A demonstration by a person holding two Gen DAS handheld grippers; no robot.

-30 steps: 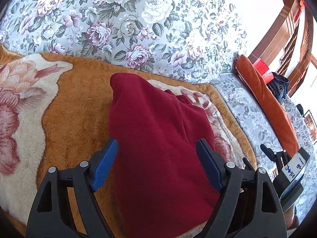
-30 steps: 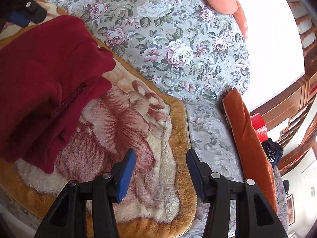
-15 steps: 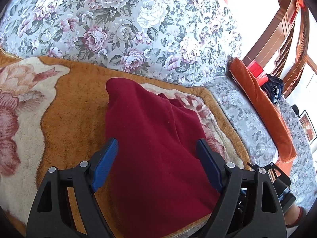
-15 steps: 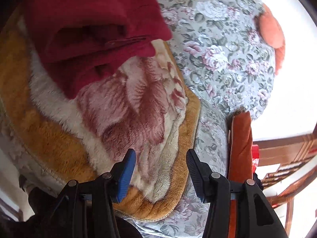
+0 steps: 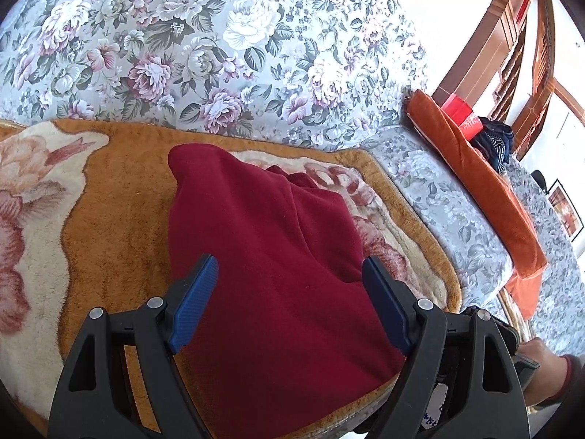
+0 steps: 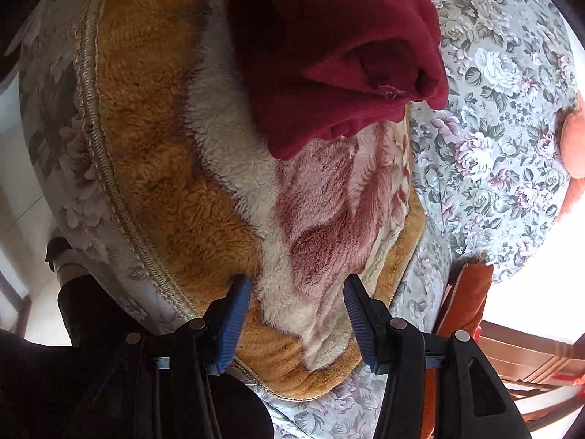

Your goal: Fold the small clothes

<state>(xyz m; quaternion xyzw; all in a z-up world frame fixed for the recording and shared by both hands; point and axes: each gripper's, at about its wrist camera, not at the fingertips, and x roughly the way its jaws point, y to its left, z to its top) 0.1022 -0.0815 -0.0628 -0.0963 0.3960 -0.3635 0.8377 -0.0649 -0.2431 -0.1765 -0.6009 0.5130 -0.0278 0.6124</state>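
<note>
The left gripper (image 5: 289, 285) hangs over the dark red garment (image 5: 278, 267) with its jaws wide, blue pads on either side of the cloth and pressing on nothing that can be seen. The right gripper (image 6: 296, 311) also has its jaws spread, empty, above the plush blanket (image 6: 175, 197), well short of the garment (image 6: 329, 47). The garment is a soft fleece-like piece in deep wine red, folded into a thick bundle with a smooth top face. From the right wrist view its open end shows layered folds, a rolled hem and a dark hollow between the layers. It lies on the blanket's orange-brown border (image 5: 120, 219) and cream flower pattern, which covers a floral sofa (image 5: 226, 55). A rust-orange cushion (image 5: 475, 190) lies along the sofa's far side. A hand (image 5: 541, 362) shows at the lower right edge of the left wrist view
</note>
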